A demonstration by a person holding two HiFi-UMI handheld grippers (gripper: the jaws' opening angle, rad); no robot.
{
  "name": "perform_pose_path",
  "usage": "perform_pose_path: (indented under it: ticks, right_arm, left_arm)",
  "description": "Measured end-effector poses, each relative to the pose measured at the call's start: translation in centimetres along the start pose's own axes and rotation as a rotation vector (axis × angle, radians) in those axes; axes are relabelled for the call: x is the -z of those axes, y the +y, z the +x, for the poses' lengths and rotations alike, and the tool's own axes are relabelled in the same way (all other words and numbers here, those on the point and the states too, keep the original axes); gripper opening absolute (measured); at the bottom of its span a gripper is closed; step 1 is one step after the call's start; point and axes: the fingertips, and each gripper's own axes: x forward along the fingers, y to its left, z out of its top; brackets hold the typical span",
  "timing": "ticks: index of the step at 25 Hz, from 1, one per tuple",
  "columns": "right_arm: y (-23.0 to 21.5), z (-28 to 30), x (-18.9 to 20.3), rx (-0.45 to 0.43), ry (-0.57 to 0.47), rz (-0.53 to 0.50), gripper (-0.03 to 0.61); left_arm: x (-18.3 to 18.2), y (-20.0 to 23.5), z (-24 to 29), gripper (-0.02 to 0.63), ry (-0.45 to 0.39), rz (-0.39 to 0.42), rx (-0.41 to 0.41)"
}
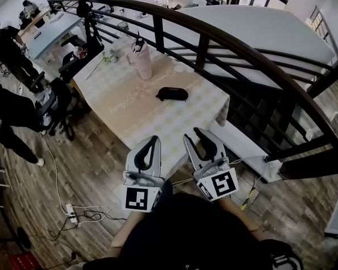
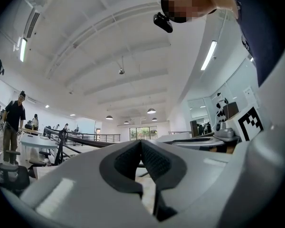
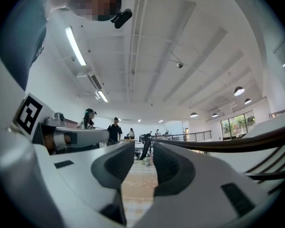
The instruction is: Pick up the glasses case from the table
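The black glasses case (image 1: 172,94) lies on the checked tablecloth of the table (image 1: 135,114), a little right of its middle. Both grippers hover side by side at the table's near edge, well short of the case. My left gripper (image 1: 152,140) has its pads together at the tip, with nothing between them (image 2: 141,144). My right gripper (image 1: 202,133) stands a little open, a narrow gap between its pads (image 3: 143,150) and nothing in it. The right gripper view shows the tablecloth running ahead, but the case does not show there.
A pink tumbler (image 1: 142,61) with a dark lid stands at the table's far side, with flowers (image 1: 103,58) to its left. A dark curved railing (image 1: 214,38) runs behind and to the right of the table. Office chairs (image 1: 56,103) and people stand to the left. A power strip (image 1: 71,210) lies on the floor.
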Motion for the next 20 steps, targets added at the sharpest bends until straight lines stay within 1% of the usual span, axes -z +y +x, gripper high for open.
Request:
perform_pose_path:
  ticks: [3, 8, 15, 20]
  right_arm:
    - [-0.5, 3.1, 1.1, 0.005, 0.017, -0.005, 0.091]
    - [-1.5, 7.8, 2.5, 0.026, 0.046, -0.021, 0.103]
    - [-3.0, 13.5, 4.6, 0.094, 0.106, -0.026, 0.117]
    - [-3.8, 15.8, 6.2, 0.145, 0.153, -0.05, 0.126]
  left_arm:
    - [1.1, 2.3, 2.0, 0.012, 0.047, -0.017, 0.02]
    - [2.4, 6.2, 5.4, 0.012, 0.058, -0.035, 0.055]
    - [4.6, 11.0, 9.7, 0.012, 0.097, -0.077, 0.135]
    - [6.7, 12.7, 12.1, 0.012, 0.139, -0.096, 0.217]
